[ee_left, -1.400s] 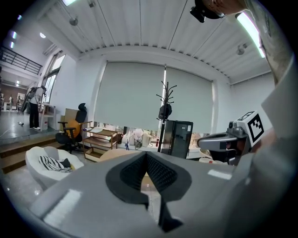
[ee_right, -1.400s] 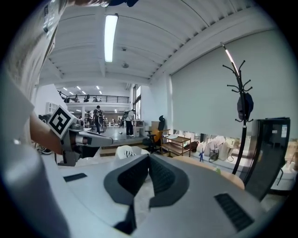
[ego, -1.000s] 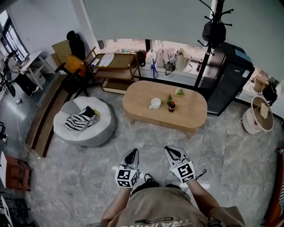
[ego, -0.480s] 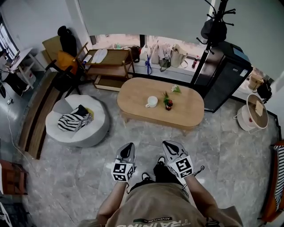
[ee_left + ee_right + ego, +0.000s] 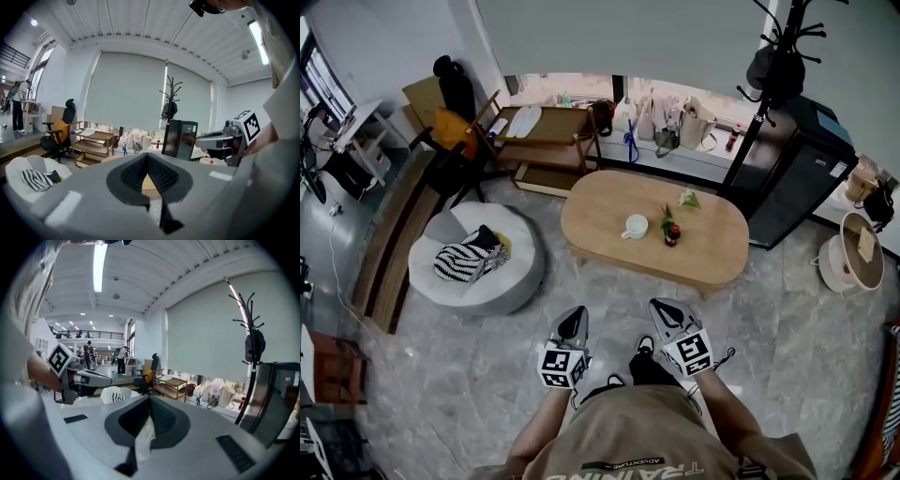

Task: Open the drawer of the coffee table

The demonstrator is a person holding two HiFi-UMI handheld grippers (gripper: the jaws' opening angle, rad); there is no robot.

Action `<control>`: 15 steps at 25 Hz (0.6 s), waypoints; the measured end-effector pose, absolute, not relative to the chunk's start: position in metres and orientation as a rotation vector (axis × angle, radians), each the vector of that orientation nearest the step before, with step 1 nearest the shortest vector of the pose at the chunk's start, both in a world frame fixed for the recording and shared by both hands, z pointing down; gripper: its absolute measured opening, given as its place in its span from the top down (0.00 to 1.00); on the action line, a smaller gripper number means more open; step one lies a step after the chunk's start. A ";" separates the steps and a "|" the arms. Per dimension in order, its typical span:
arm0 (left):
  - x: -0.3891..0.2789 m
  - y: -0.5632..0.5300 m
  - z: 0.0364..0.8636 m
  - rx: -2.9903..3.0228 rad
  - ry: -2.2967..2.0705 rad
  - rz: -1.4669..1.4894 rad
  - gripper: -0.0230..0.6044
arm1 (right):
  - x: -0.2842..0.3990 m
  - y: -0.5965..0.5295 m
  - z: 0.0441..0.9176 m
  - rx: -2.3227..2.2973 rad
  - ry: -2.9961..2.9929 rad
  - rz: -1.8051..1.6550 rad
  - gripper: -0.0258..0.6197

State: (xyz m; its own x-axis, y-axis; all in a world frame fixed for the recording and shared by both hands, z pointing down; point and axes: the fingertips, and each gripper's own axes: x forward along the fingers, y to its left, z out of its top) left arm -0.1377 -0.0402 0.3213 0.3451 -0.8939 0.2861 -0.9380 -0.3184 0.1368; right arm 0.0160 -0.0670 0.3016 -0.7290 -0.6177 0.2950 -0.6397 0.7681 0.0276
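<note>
table: the oval wooden coffee table (image 5: pixel 712 246) sits straight ahead of the person, out in the middle of the room, with a white mug (image 5: pixel 635 226) near the centre of its top
drawer: honestly can't pick out its front from the head view. My guess is it's in the long side facing the person, since that's the edge both claws point at
left claw: left claw (image 5: pixel 575 324) has its jaws pressed together with nothing in them, held out low in front of the body
right claw: right claw (image 5: pixel 667 314) is the same deal, jaws closed and empty, just beside the left one
which way: the table lies forward of both claws and well apart from them, with bare stone floor (image 5: pixel 750 319) in between
long axis: the table runs left-right across the view, dipping a bit toward the right, so the near long side faces the claws almost square on
nearer hand: the right claw lines up roughly under the table's middle, while the left lines up with its left end, so I'd say the right is better placed for a centre pull
what's needed: close the gap first, then open a claw for the drawer
</note>
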 end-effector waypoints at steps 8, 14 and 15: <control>-0.121 -0.117 0.299 2.409 -1.693 0.264 0.98 | 0.022 -0.148 0.291 0.916 -2.749 0.084 0.95; -0.124 -0.159 0.292 2.424 -1.762 0.320 0.98 | 0.030 -0.205 0.283 0.948 -2.797 0.090 0.95; -0.127 -0.165 0.292 2.433 -1.776 0.321 0.98 | 0.030 -0.211 0.284 0.945 -2.792 0.070 0.95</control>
State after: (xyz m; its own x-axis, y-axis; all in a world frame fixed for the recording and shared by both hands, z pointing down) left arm -0.1267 -0.1646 0.2921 0.2919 -0.9270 0.2357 -0.9508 -0.3081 -0.0340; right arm 0.0299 -0.2110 0.2840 -0.7777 -0.5970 0.1971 -0.6061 0.7952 0.0172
